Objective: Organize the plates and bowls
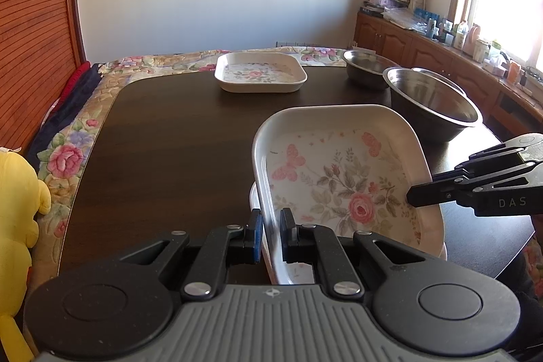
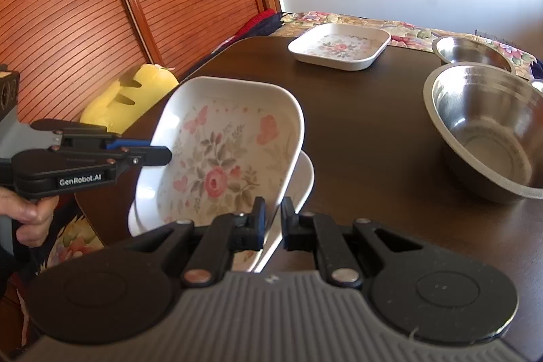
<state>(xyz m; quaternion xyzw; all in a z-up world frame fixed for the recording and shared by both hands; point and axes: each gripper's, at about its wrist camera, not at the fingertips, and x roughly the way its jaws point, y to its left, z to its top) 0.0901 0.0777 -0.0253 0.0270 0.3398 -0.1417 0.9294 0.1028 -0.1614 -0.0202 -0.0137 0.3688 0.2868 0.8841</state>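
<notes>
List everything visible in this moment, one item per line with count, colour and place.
floral square plate, held: 1, white with pink roses, tilted, gripped on two sides, above a second plate
plate underneath: 1, white, on the table, mostly hidden
far floral plate: 1, white, far side of the table
steel bowls: 2, silver, on the plates' right in both views, larger one nearer
table: 1, dark brown
plush toy: 1, yellow, beside the table
floral quilt: 1, multicolour, around the table's edge
left gripper: black, shut on plate rim
right gripper: black, shut on plate rim
hand: 1, on left gripper's handle
</notes>
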